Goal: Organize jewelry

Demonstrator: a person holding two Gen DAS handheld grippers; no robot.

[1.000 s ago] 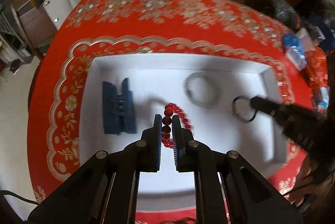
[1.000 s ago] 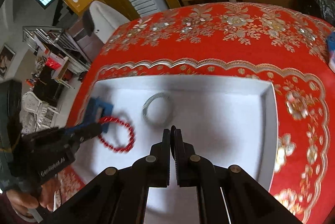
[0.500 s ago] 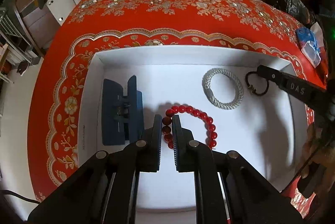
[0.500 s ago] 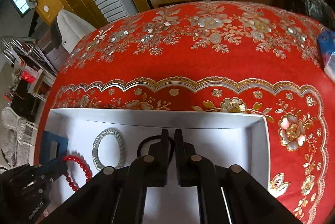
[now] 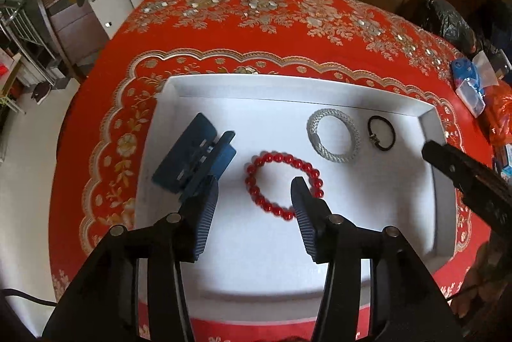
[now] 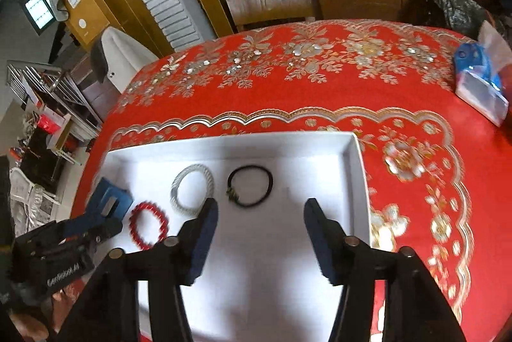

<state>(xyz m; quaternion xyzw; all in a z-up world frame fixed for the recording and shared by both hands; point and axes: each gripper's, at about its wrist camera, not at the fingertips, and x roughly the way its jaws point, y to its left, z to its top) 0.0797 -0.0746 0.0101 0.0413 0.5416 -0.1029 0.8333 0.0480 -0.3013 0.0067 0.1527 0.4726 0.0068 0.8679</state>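
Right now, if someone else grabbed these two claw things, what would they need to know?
Left gripper: open, empty, above the red bead bracelet.
Right gripper: open, empty, near the black hair tie.
In the white tray, left to right: blue hair claw clip, red bead bracelet, silver mesh bracelet, black hair tie.
Done: all four lie in the tray, apart.
Left: perhaps nothing; I see no loose jewelry outside.
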